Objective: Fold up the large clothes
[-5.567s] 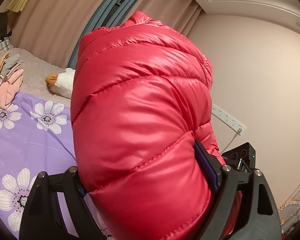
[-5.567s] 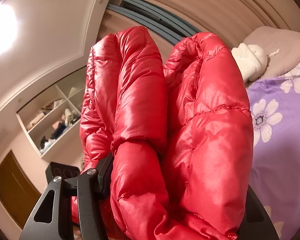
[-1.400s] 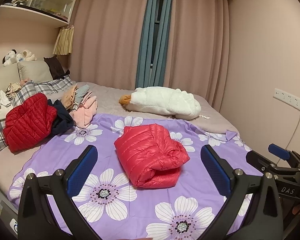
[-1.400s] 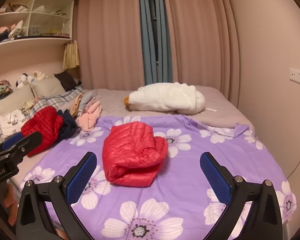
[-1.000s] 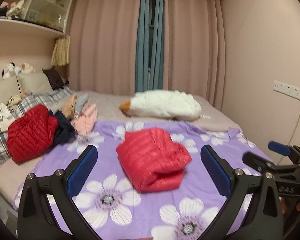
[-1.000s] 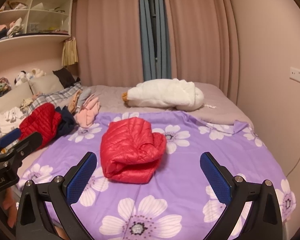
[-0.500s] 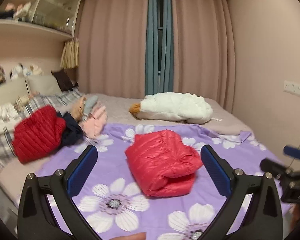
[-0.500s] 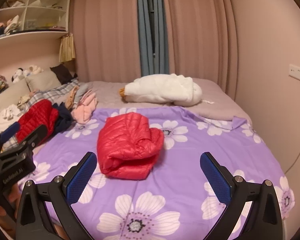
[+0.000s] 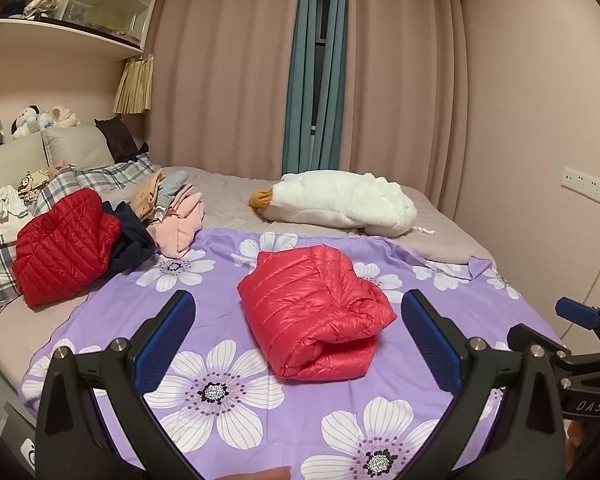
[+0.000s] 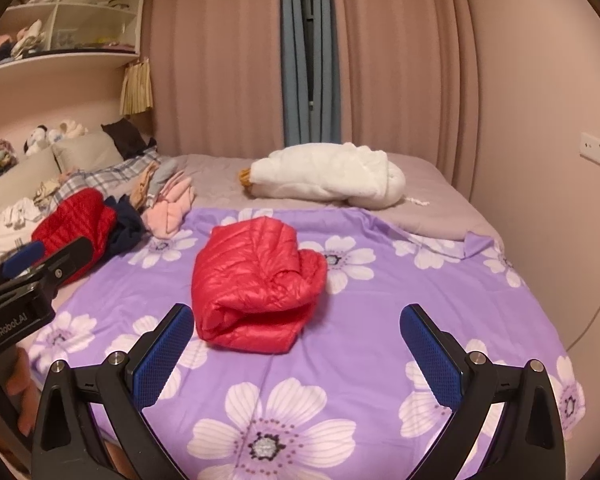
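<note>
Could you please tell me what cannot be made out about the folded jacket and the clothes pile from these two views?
- Folded red jacket: its underside and inner layers are hidden by its own top fold in both views, so neatness inside is unknown.
- Navy garment: mostly covered by the darker red jacket; type unclear.
- Shelf items: too small and blurred to identify.
- Person's hand: cut off by the left gripper's body.

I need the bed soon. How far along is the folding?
The red jacket lies folded on the purple sheet. Both grippers, left and right, are open and empty. A heap of unfolded clothes is left by the pillows.
</note>
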Available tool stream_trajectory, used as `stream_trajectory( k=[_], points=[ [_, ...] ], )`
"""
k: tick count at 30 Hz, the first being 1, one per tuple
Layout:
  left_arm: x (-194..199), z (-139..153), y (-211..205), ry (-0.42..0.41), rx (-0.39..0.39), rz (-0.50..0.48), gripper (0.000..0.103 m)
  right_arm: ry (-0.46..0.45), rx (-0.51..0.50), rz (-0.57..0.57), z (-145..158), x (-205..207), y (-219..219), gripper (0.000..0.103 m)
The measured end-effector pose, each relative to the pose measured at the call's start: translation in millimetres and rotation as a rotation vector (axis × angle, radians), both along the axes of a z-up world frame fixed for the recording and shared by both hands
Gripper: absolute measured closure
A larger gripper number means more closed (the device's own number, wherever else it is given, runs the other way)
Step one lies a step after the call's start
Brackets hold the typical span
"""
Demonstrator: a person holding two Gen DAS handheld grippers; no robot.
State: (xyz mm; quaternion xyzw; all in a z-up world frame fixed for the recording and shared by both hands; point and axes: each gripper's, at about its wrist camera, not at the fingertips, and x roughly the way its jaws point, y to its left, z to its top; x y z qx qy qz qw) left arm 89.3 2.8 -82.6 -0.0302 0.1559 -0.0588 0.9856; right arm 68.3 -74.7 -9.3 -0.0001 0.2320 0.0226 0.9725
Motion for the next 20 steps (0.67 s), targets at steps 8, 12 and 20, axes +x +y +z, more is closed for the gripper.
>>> stream_trajectory(
  k=[8,12,20],
  points=[
    [1.5,-2.9,-2.9,0.013,0.011,-0.004,0.000,0.017,-0.013,0.001,-3.7,1.0,2.2,0.001],
    [1.0,-3.2,-2.5,0.011,0.011,0.000,0.000,0.016,-0.009,-0.005,-4.0,0.3,2.3,0.001],
    [-0.3,-5.2,-2.1,-0.006,0.012,0.017,0.000,0.026,-0.016,-0.014,-7.2,2.8,1.5,0.001]
  ],
)
